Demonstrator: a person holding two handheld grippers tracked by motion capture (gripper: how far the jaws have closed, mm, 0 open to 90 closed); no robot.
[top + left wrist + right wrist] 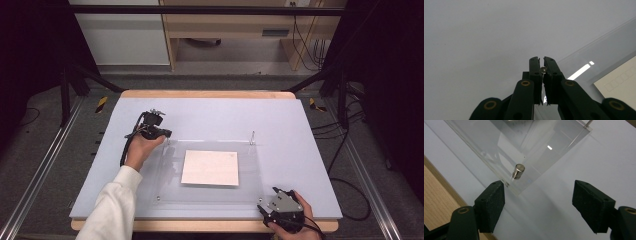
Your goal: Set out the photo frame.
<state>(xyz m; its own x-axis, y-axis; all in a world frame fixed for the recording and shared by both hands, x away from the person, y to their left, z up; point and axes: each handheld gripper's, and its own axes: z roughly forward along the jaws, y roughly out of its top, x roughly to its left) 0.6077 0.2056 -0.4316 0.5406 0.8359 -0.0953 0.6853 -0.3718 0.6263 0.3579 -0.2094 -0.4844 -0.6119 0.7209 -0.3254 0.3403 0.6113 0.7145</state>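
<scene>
A clear acrylic plate [250, 172] lies on the pale mat [210, 117] with a white sheet [210, 167] in its middle. My left gripper [168, 135] is at the plate's far left corner. In the left gripper view its jaws [541, 60] are shut on a small metal pin [544, 69]. My right gripper [267, 196] is at the near right corner and stands open. In the right gripper view a short metal stud [518, 171] sits in that corner of the plate [541, 150], just ahead of the gap between the gripper's fingertips [539, 195], touching neither pad.
A thin upright pin [252, 136] stands at the plate's far right corner. A small stud [158, 198] marks the near left corner. The wooden table edge [200, 225] runs along the front, close to my right hand. Black frame legs flank the table.
</scene>
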